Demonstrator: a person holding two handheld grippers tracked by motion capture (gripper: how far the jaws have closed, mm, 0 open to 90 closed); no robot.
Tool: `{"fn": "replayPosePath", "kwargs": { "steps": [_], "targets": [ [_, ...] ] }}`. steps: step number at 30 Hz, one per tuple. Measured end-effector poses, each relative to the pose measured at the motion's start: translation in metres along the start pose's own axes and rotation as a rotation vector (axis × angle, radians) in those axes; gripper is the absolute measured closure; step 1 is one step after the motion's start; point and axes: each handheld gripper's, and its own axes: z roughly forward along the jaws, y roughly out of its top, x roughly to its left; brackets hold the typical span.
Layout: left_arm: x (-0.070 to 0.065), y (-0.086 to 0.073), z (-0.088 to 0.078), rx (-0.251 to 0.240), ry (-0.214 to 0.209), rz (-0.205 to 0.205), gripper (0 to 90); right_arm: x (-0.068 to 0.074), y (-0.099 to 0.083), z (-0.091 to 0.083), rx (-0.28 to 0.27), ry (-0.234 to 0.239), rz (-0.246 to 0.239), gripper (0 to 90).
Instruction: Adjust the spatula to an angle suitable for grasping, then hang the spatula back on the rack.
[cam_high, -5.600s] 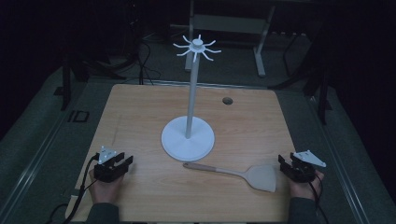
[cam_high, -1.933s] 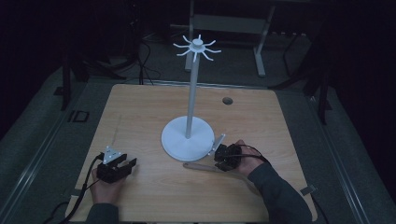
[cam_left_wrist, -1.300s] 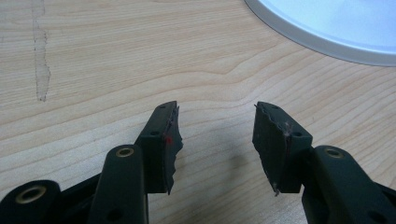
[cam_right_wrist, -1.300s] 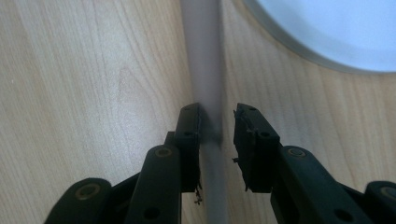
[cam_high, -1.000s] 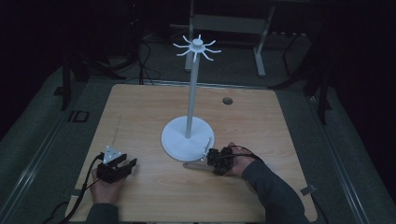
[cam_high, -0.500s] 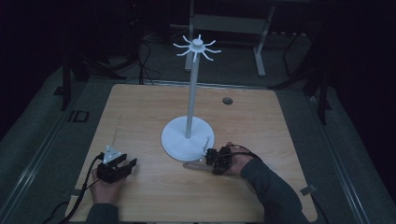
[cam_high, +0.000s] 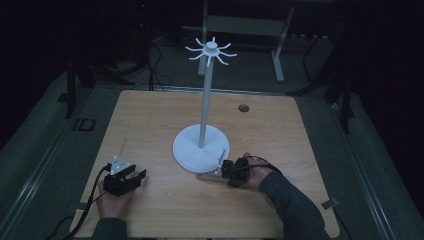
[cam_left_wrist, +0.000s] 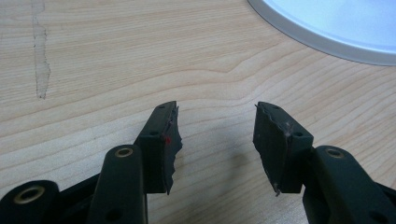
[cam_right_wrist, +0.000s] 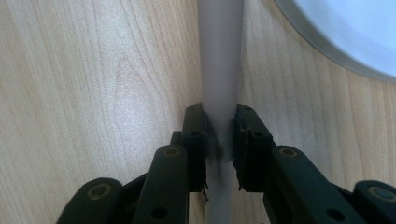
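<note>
The left gripper (cam_high: 131, 176) rests at seven o'clock, jaws apart, nothing between them. The right gripper (cam_high: 229, 170) has crossed in from the table's (cam_high: 150, 115) four o'clock edge and just clamped the spatula handle (cam_right_wrist: 219, 70), beside the stand base (cam_high: 201, 147). Lifting looks next; open room lies toward six o'clock.

Stand (cam_high: 201, 145) at centre of worktop (cam_high: 150, 120), spatula (cam_high: 210, 176) just below its base, left tool (cam_high: 131, 178) at lower left
</note>
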Motion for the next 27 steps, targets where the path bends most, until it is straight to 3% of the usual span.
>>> {"fn": "replayPosePath", "kwargs": {
  "steps": [6, 15, 27],
  "targets": [
    [0.0, 0.0, 0.0, 0.002, 0.001, 0.0, 50.3, -0.002, -0.005, -0.006, -0.036, -0.005, 0.013, 76.0],
    [0.0, 0.0, 0.0, 0.004, 0.003, -0.001, 50.3, -0.007, -0.024, -0.026, -0.167, -0.026, 0.088, 76.0],
    [-0.001, 0.0, 0.0, 0.003, 0.005, 0.002, 50.3, -0.009, -0.04, -0.042, -0.263, -0.074, 0.145, 76.1]
  ]
}}
